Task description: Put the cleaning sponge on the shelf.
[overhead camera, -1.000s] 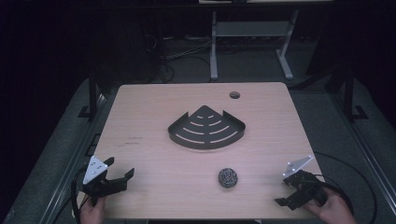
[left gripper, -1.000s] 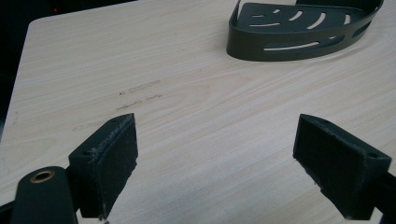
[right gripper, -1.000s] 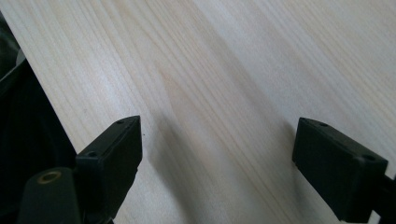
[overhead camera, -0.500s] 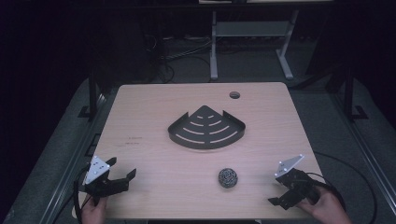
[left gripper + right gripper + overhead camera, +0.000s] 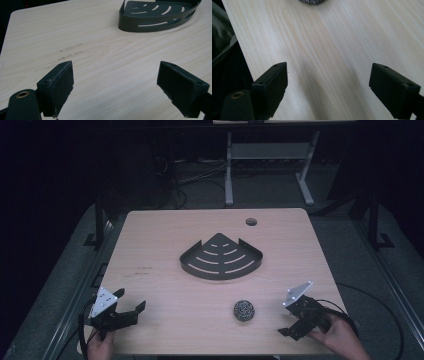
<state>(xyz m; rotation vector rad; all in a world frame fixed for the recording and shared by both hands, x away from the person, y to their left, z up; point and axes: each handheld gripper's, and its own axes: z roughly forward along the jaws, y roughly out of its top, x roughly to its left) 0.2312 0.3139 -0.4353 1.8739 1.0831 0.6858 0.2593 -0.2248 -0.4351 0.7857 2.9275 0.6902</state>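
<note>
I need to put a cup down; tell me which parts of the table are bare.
Most of the table is bare. Free: the far strip behind the black corner tray, beside the small hole; the wide left side between tray and left tool; the right side above the right tool. Tightest: the near edge between the scrubber ball and right tool.

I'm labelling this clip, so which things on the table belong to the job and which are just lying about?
Likely part of the job:
- scrubber ball, nearest the right gripper
- dark corner shelf tray, mid-table
- left gripper, open, nothing between its fingers

Just lying about:
- cable hole in the table
- metal stand and cables on the floor behind
</note>
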